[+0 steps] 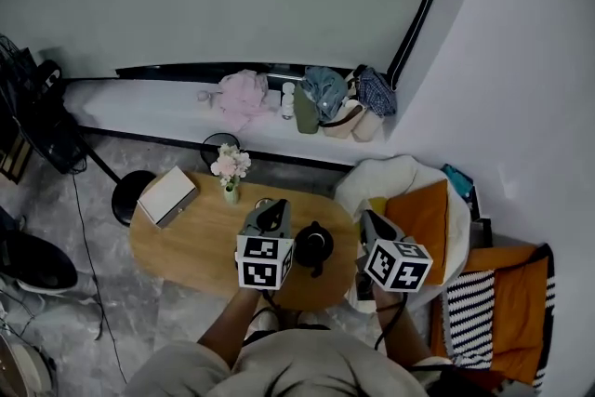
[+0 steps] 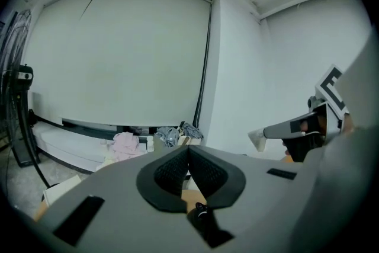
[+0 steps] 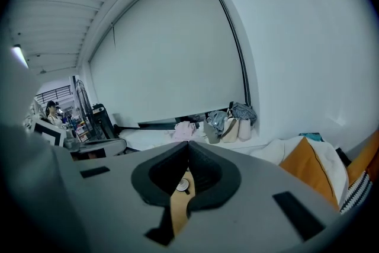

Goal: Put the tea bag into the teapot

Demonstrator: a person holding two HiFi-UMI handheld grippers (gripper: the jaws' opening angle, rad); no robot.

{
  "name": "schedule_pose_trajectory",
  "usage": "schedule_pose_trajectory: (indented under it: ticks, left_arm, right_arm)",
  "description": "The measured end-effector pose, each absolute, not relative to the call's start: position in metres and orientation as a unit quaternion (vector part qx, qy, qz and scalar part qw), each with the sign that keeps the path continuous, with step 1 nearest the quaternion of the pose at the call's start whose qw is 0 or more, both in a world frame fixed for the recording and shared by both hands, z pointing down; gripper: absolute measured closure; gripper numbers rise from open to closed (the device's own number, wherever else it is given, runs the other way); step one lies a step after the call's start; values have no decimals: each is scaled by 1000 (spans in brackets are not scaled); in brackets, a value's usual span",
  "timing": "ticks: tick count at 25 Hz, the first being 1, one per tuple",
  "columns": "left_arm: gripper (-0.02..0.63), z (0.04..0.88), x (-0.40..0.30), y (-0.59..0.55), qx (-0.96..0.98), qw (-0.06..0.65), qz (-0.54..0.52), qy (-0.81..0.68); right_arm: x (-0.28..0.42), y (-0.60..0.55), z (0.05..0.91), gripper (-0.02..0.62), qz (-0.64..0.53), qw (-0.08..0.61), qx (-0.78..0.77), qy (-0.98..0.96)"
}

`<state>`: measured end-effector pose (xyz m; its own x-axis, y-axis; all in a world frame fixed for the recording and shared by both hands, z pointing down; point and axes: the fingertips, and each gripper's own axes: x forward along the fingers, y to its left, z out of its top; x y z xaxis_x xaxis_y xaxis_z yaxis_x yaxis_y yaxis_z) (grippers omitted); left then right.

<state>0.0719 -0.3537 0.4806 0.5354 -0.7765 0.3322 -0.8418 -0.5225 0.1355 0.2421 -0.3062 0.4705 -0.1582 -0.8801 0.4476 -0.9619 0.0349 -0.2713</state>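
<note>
A black teapot [image 1: 313,246] stands on the oval wooden table [image 1: 186,246], near its right end. My left gripper [image 1: 271,211] hovers just left of the teapot. Its jaws are shut with nothing between them, and in the left gripper view [image 2: 188,149] the pads meet at the tips. My right gripper [image 1: 370,222] is held off the table's right edge, to the right of the teapot. It [image 3: 188,145] is also shut and empty. A small round object [image 3: 183,185] lies on the table below its jaws. I cannot make out a tea bag in any view.
A white box [image 1: 167,195] and a small vase of flowers [image 1: 230,170] sit on the table's far left part. A white chair with an orange cushion [image 1: 420,217] is to the right. A black stool [image 1: 130,195] stands to the left of the table, and clothes and bags [image 1: 321,102] lie on the ledge behind it.
</note>
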Motion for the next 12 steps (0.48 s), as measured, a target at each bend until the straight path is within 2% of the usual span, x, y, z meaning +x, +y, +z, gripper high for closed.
schedule_pose_trajectory:
  ticks: [12]
  left_arm:
    - [589,536,75,-332,850,180,162,-468]
  right_arm:
    - [233,-302,526,561,316,109,612,-717]
